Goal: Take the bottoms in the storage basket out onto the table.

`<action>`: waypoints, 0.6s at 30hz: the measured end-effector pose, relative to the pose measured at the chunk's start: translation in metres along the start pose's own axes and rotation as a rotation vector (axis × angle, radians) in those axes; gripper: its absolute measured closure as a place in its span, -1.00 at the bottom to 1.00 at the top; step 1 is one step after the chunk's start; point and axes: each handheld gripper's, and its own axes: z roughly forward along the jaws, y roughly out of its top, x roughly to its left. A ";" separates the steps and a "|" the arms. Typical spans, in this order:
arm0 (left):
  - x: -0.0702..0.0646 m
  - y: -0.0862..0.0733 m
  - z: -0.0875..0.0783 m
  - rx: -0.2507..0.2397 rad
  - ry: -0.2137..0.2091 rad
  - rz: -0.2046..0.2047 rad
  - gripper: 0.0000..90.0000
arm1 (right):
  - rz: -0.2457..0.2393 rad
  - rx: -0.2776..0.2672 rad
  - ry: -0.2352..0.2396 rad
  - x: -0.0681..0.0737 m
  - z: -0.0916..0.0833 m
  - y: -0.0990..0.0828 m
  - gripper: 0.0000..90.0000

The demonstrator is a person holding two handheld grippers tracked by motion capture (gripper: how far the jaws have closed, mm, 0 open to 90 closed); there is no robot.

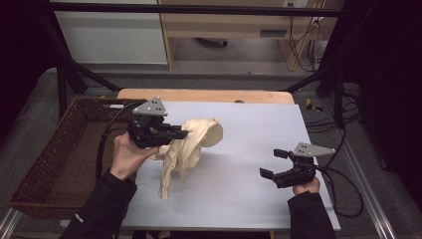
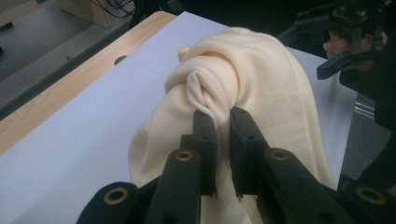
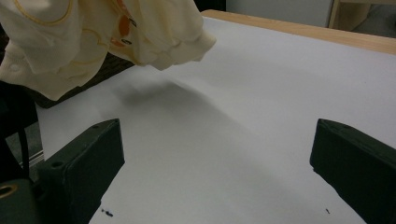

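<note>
Black jaws of the left gripper [image 2: 222, 140] sit closest to the lens, pinched narrow on a bunched fold of the cream garment [image 2: 243, 88]; pads press the cloth from both sides, only a thin pleat between them. From the high view the garment [image 1: 186, 149] hangs off the left gripper [image 1: 174, 133] above the white sheet [image 1: 249, 149] covering the worktop, one long tail trailing down toward the near edge of that sheet, just right of the wicker basket [image 1: 54, 164]. Right gripper [image 1: 276, 163] hovers well to the right of the garment, jaws wide, nothing between them; its own view shows bare white sheet [image 3: 261, 93] between the jaws and the garment hem [image 3: 154, 42] dangling up-left. Risks as I read it: grip is on a small pleat, so soft knit could slide out and dump the whole piece. Hanging tail may drag on the sheet and shift or wrinkle it. If the garment is headed for the basket, the tail could catch on the basket rim. If the right gripper comes in for a second hold, loose layers make it easy to grab two plies or miss the edge.
</note>
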 end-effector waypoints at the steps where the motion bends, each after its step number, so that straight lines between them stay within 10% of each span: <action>1: 0.000 -0.001 0.002 0.003 -0.001 -0.001 0.82 | -0.001 0.000 0.000 0.000 0.000 0.000 -0.92; 18: -0.001 -0.014 0.030 0.067 -0.013 -0.003 0.81 | 0.001 0.003 -0.001 0.000 0.000 0.000 -0.92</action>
